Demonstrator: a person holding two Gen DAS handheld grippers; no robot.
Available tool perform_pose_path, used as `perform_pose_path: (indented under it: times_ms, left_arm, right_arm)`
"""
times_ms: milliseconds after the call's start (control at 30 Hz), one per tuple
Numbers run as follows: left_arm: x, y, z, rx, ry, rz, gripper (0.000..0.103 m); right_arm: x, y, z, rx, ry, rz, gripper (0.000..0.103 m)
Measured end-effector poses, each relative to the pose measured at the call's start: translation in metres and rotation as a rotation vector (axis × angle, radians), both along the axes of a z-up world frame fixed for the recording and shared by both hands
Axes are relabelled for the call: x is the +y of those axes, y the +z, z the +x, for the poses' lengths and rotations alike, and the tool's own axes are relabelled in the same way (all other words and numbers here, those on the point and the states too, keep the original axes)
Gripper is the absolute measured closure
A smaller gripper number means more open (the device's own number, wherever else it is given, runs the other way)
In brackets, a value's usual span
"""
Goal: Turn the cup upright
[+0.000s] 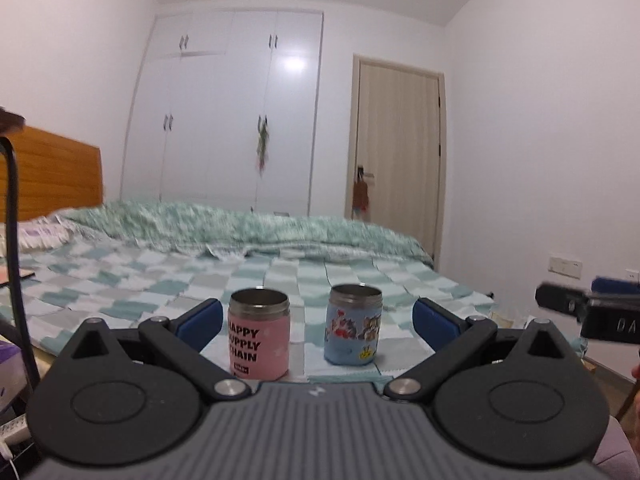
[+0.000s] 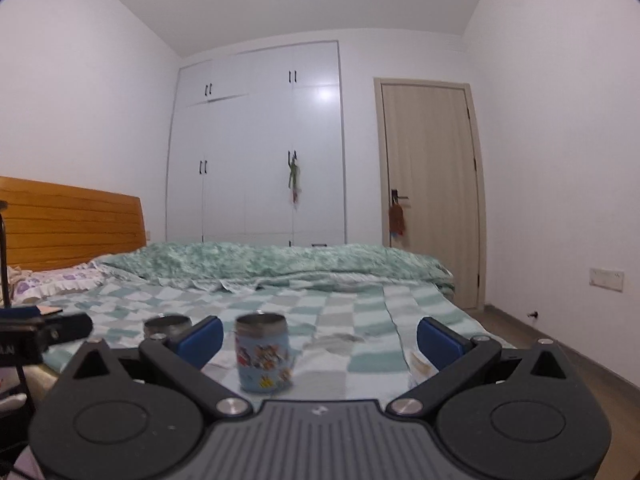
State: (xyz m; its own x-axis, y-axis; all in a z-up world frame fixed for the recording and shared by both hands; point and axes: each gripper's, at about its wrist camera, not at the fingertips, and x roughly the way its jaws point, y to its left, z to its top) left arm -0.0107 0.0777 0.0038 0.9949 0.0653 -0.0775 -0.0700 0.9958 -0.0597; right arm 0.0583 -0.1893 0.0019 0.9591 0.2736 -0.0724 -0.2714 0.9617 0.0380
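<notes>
Left gripper (image 1: 316,320): jaws spread wide, empty.
Right gripper (image 2: 320,338): jaws spread wide, empty.
Blue cup (image 1: 353,324): upright, steel mouth up, cartoon sleeve, on the checkered bedsheet (image 1: 132,280).
Pink cup (image 1: 259,334): upright just beside it, apart.
Beyond: green quilt (image 1: 240,226), wardrobe (image 1: 224,112).

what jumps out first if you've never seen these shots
Two metal-rimmed cups standing upright on the checked bedspread: a pink cup lettered HAPPY SUPPLY CHAIN, and beside it a blue cartoon cup. Both sit between the wide-open jaws of the left gripper; the right gripper, also open, frames the blue one.
</notes>
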Motion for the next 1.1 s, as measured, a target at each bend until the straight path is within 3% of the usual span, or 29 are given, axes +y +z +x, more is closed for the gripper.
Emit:
perform_pose_path:
  times_ms: [200,1100]
  left_arm:
    - [-0.012,0.005,-0.006,-0.052,0.023,-0.015,0.000]
    - [-0.014,0.001,-0.009,-0.026,-0.001,-0.001,0.000]
  right_arm:
    - [-0.017,-0.012,-0.005,0.024,-0.009,-0.006,0.000]
    - [-0.021,-0.016,-0.007,0.020,-0.032,0.026,0.000]
